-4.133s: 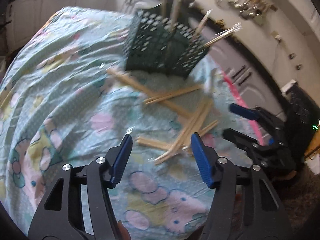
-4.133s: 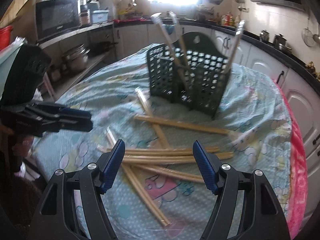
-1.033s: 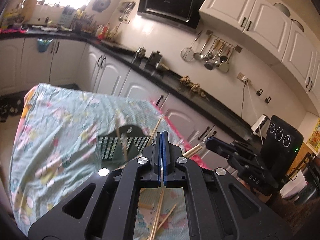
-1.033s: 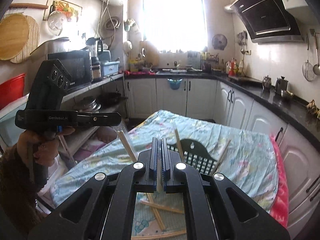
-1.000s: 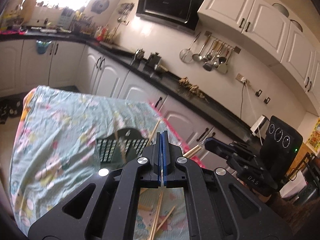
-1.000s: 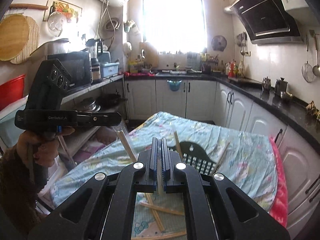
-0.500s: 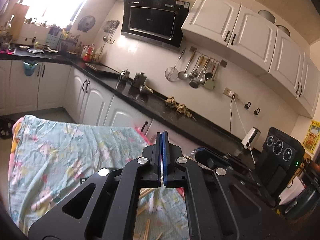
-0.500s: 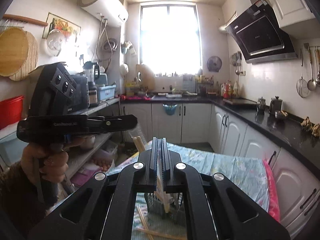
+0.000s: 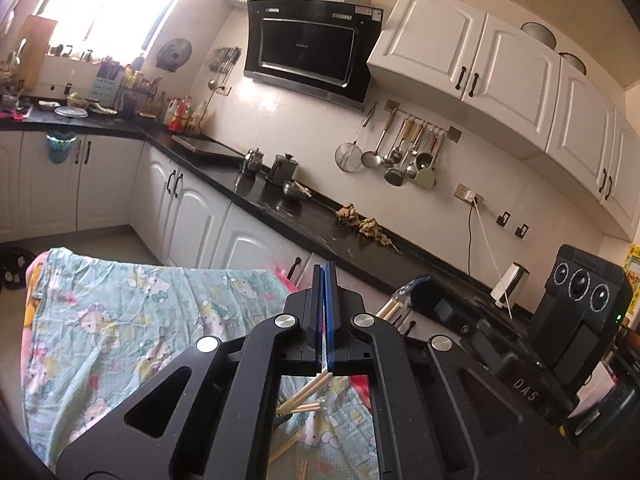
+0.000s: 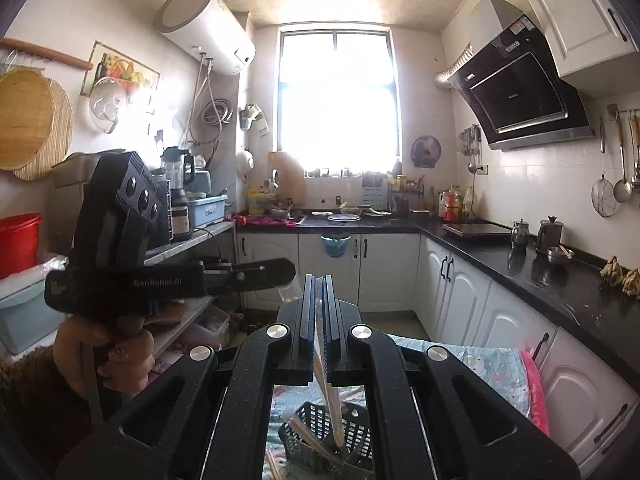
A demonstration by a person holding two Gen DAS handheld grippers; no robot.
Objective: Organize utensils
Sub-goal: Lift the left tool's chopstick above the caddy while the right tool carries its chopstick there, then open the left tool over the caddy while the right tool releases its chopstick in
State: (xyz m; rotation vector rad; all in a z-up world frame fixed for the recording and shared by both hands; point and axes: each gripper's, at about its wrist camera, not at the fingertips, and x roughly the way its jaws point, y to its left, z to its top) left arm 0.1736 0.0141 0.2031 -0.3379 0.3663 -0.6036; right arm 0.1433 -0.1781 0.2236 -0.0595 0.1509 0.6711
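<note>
My left gripper [image 9: 324, 280] is shut on a wooden chopstick [image 9: 308, 388] that hangs below its pads over the table. My right gripper [image 10: 319, 292] is shut on another chopstick [image 10: 332, 404], whose lower end points down into the dark perforated utensil basket [image 10: 316, 432]. That basket holds a few chopsticks [image 10: 308, 436]. Loose chopsticks [image 9: 298, 408] lie on the cloth under the left gripper. The right gripper [image 9: 412, 292] with its chopstick ends shows in the left wrist view. The left gripper [image 10: 256, 272] shows in the right wrist view, held by a hand [image 10: 108, 352].
The table wears a light blue cartoon-print cloth [image 9: 120, 320] with a pink edge [image 10: 534, 388]. Black counters [image 9: 280, 204] and white cabinets [image 10: 460, 292] run around the room. Ladles [image 9: 400, 152] hang on the wall. A shelf [image 10: 192, 240] with appliances stands left.
Both grippers, open over the loose chopsticks four seconds ago, are shut, each on a chopstick. Over the last second both have tilted upward, so the table has sunk low in both views.
</note>
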